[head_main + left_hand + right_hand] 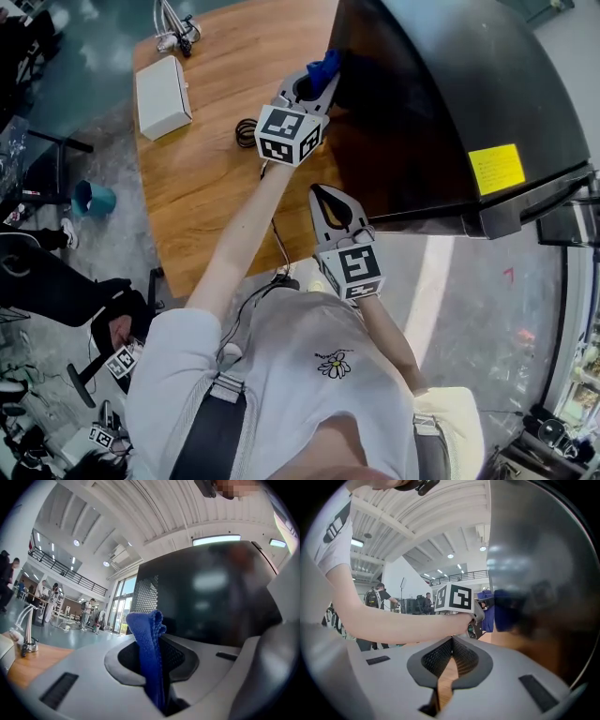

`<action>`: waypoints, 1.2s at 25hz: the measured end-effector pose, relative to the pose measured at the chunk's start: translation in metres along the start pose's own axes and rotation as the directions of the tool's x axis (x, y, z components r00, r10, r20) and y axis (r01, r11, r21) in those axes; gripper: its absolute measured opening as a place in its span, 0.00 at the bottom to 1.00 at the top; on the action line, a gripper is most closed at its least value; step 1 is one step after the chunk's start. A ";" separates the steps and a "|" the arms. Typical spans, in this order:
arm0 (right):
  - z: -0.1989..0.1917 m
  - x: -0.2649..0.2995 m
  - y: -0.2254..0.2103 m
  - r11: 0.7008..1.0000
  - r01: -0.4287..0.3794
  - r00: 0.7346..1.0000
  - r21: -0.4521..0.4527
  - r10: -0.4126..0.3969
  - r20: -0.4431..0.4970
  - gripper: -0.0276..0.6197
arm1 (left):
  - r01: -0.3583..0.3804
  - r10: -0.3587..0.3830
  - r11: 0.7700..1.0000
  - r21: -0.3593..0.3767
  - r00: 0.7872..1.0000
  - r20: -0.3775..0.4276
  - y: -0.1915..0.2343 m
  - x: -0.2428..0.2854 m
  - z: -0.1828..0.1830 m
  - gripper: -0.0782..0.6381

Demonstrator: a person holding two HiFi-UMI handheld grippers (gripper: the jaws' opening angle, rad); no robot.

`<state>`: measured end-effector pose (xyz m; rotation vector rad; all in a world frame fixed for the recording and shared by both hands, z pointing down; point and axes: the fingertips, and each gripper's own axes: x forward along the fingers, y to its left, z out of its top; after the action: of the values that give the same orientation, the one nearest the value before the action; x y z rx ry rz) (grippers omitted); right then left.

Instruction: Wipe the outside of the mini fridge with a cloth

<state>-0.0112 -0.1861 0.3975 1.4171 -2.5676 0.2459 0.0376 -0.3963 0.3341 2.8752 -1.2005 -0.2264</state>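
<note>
The black mini fridge (441, 103) stands on a wooden table (206, 169). My left gripper (317, 79) is shut on a blue cloth (325, 66) and holds it against the fridge's left side. In the left gripper view the blue cloth (147, 648) stands up between the jaws, with the fridge's dark wall (211, 597) just beyond. My right gripper (324, 194) is shut on nothing, low beside the fridge's near side. The right gripper view shows its tips (451, 641) closed over the wood, with the left gripper's marker cube (453, 598) and the cloth (490, 613) ahead.
A white box (162, 97) and a bundle of cables (176, 33) lie at the table's far left. A coiled cable (246, 131) sits beside the left gripper. A yellow label (496, 169) is on the fridge. A blue cup (92, 199) and chairs are on the floor at the left.
</note>
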 end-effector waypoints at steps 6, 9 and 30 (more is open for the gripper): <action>-0.004 -0.029 0.011 1.000 0.003 1.000 -0.011 -0.003 0.010 0.06 | 0.034 -0.034 0.999 0.030 0.999 0.002 -0.039 -0.023 0.002 0.20; -0.005 -0.051 0.015 1.000 0.009 1.000 -0.021 -0.008 0.016 0.06 | 0.038 -0.039 0.999 0.035 0.999 0.018 -0.061 -0.036 0.007 0.20; -0.055 -0.182 0.031 0.999 0.005 1.000 -0.036 -0.005 0.006 0.06 | 0.050 -0.054 0.996 0.070 0.997 0.058 -0.199 -0.118 0.010 0.20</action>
<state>0.0625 -0.0081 0.4037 1.4132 -2.5597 0.1943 0.0946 -0.1724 0.3251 2.9817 -1.1660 -0.2795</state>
